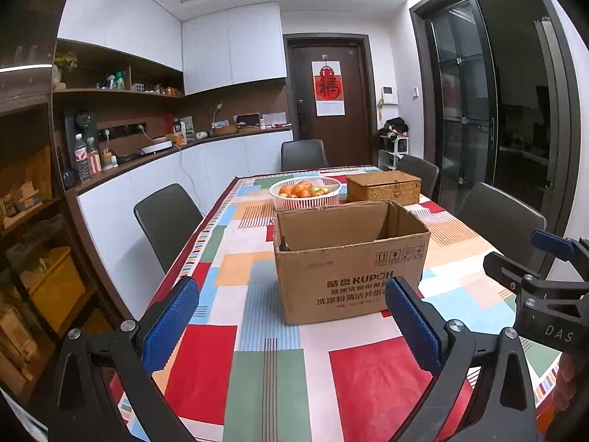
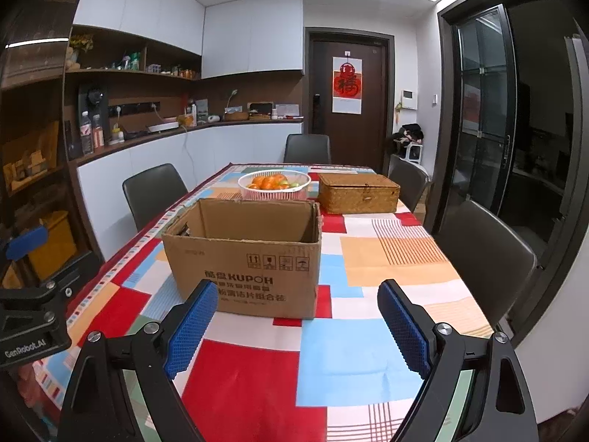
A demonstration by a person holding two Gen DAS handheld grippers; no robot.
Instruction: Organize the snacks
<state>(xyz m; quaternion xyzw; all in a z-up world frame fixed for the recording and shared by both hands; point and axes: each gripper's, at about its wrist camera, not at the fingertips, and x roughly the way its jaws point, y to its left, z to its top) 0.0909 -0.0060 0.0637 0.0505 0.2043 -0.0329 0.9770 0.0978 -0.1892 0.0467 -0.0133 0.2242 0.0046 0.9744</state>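
Judging from both wrist views, no snack is held yet. The left gripper is spread wide with nothing between its fingers, and the right gripper is likewise parted and empty. An open cardboard box is seen ahead of both pairs of fingertips, slightly right of the left fingers and slightly left of the right ones. Something dark is glimpsed inside at its left corner; whether it is a snack cannot be told. Beyond the box, a fruit basket and a lidded wicker box are set. Should the box wall be caught by a descending finger, the light carton could be pushed or tipped on the tablecloth.
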